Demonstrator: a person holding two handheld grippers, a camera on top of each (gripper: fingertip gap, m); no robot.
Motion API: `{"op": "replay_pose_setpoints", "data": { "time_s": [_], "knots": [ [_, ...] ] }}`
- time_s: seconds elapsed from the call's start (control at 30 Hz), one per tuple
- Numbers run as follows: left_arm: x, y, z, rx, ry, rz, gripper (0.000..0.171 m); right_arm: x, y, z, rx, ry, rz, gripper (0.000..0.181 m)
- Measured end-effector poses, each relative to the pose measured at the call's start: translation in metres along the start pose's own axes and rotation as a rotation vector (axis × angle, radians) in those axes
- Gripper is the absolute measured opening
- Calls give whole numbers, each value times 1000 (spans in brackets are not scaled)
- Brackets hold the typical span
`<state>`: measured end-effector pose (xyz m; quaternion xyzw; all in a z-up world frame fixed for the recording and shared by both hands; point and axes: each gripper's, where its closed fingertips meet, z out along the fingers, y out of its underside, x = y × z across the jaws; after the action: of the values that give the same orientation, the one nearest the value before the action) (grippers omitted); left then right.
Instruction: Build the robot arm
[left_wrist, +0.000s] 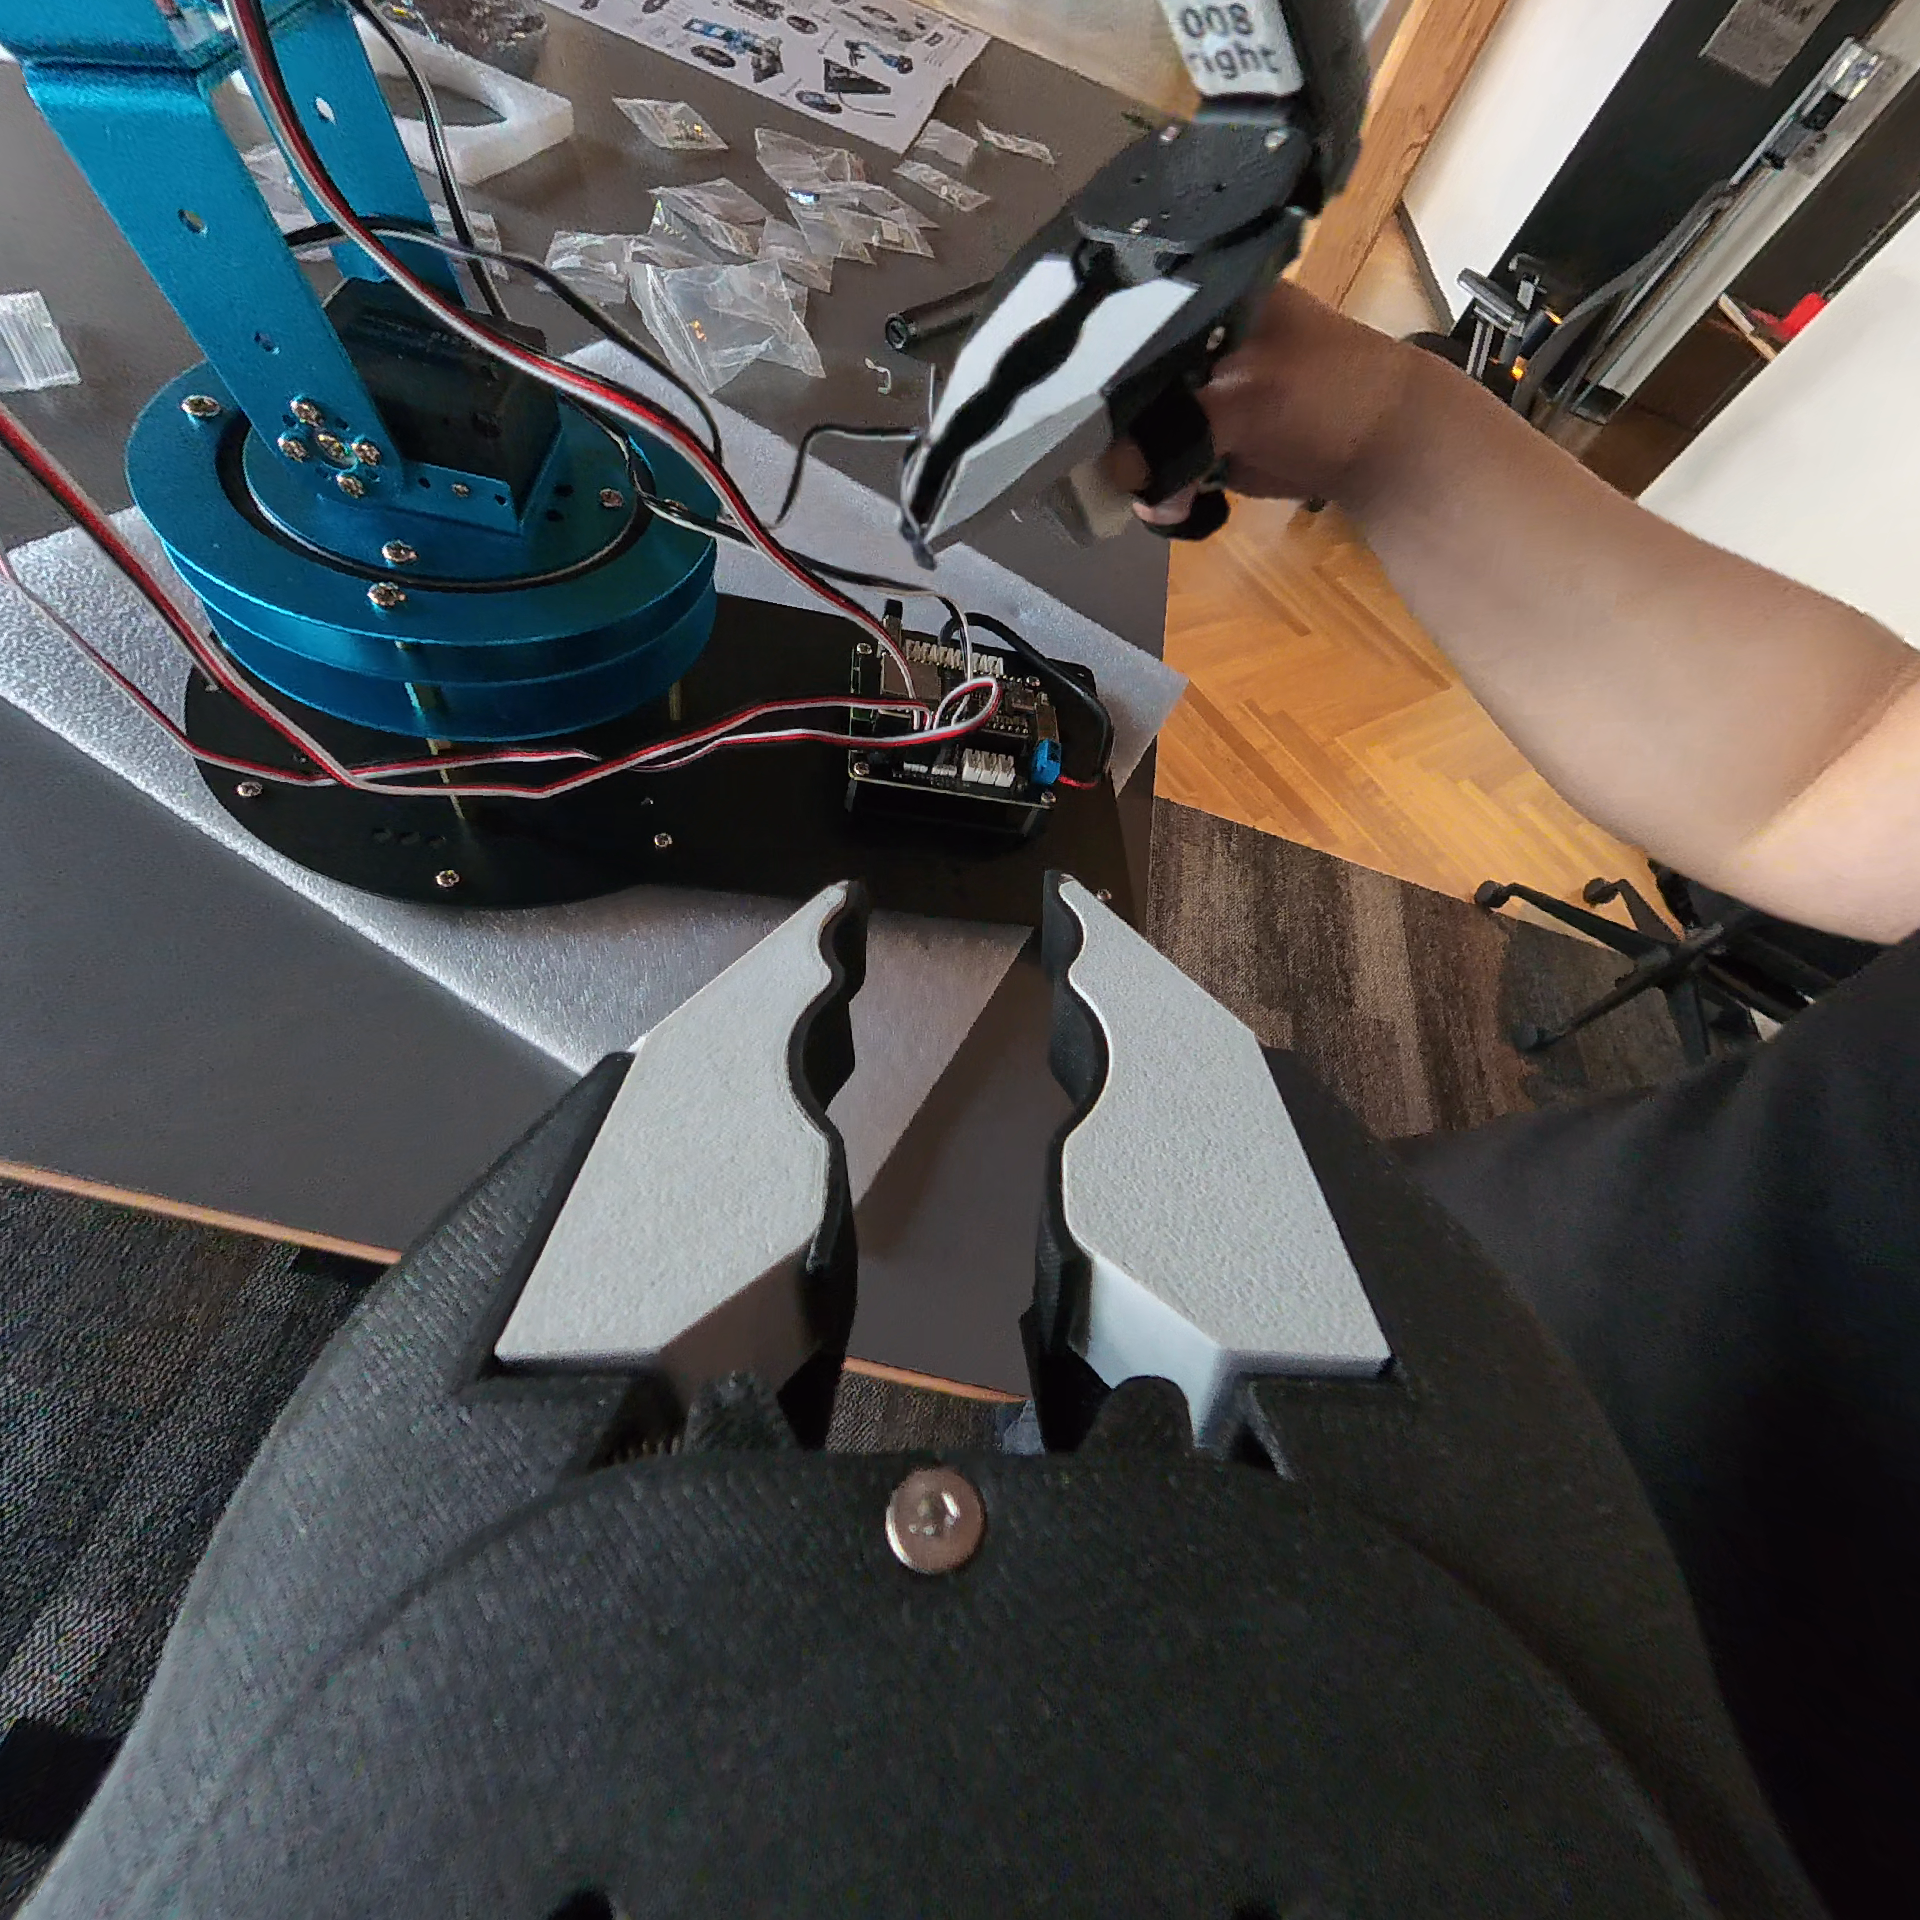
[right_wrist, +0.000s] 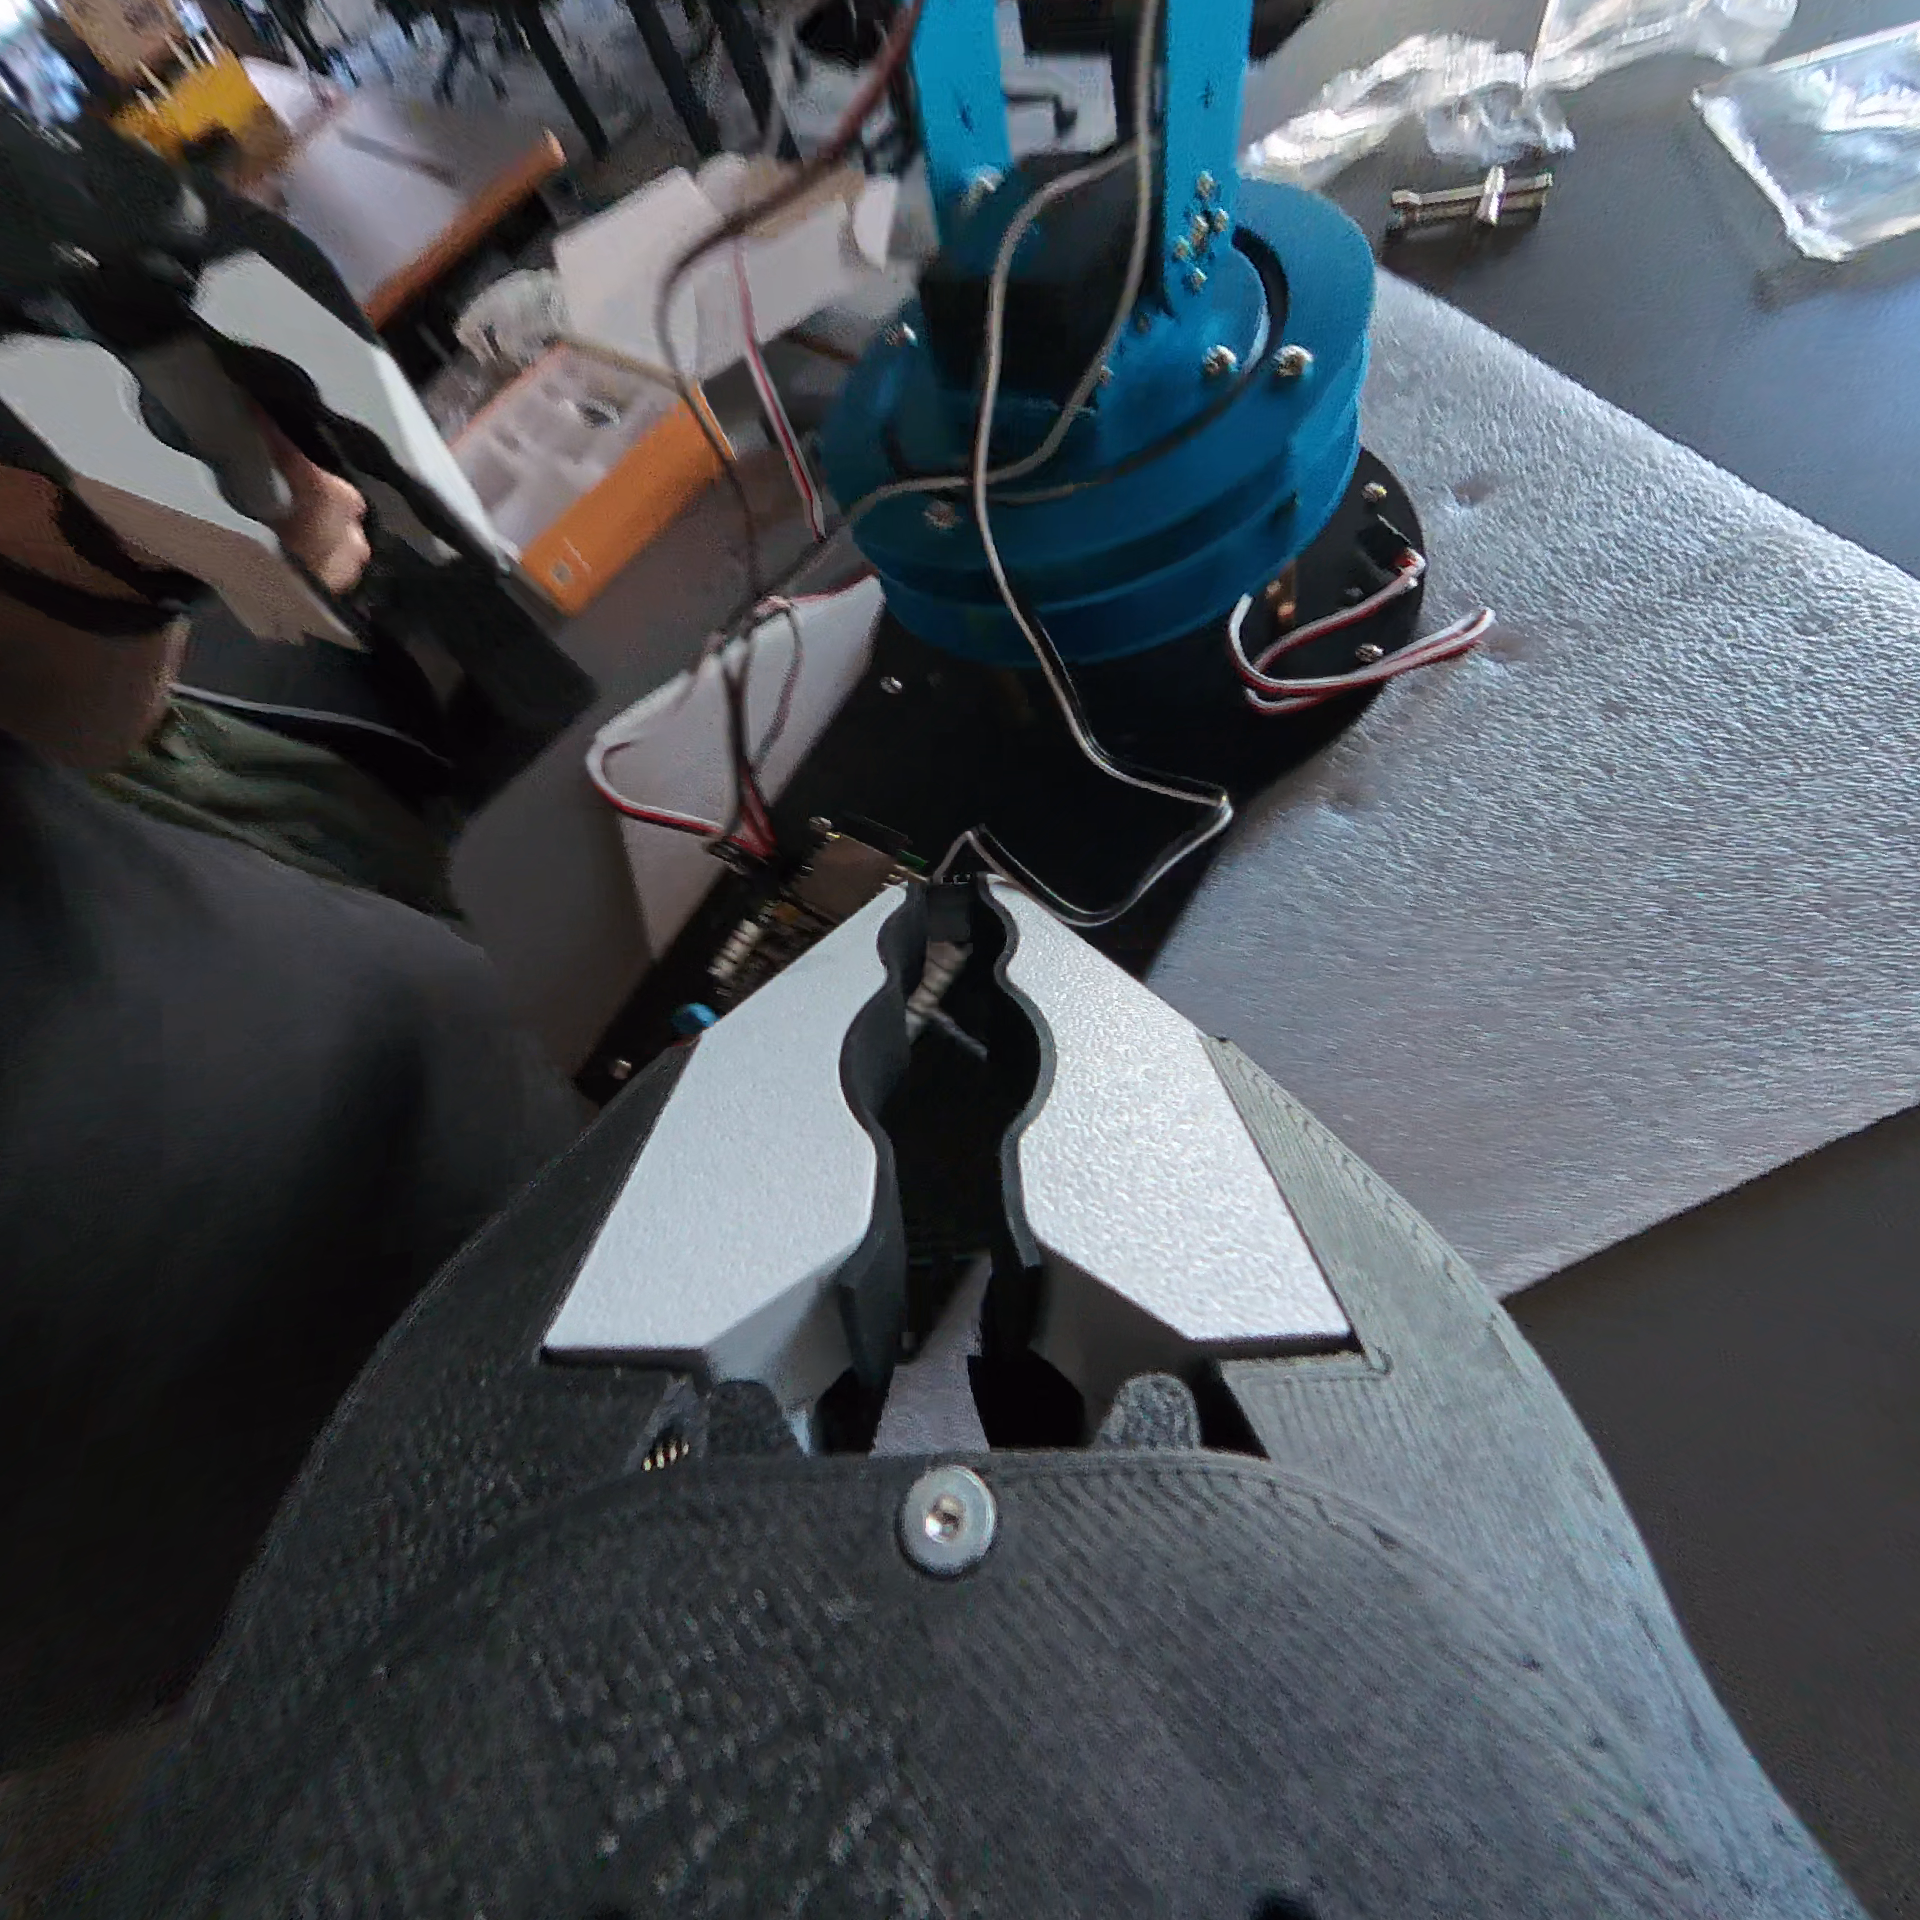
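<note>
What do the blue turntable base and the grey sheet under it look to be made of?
Blue turntable base: likely anodised aluminium, judging by its satin metallic sheen, crisp edges and screw heads. Grey sheet: probably soft packing foam, with a pebbled matte surface and small dents.

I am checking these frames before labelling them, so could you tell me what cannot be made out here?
- Blue arm: upper part cut off by the top edge, both views.
- Connector pinched by the right gripper: fingertips hide most of it.
- Left gripper: blurred in the right wrist view.
</note>
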<state>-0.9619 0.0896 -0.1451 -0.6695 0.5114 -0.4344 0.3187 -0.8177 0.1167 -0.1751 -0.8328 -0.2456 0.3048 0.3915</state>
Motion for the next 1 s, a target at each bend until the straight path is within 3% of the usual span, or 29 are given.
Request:
{"op": "replay_pose_setpoints", "data": {
  "time_s": [0.3,0.8,1.0],
  "knots": [
    [3,1,-1,15,18,-21,31,-48,-11,-2,245,-22,109,7],
    [8,3,-8,61,93,-59,30,-55,0,11,347,106,193,7],
    [1,7,-15,75,90,-65,30,-45,7,12,253,147,70,7]
  ]
}}
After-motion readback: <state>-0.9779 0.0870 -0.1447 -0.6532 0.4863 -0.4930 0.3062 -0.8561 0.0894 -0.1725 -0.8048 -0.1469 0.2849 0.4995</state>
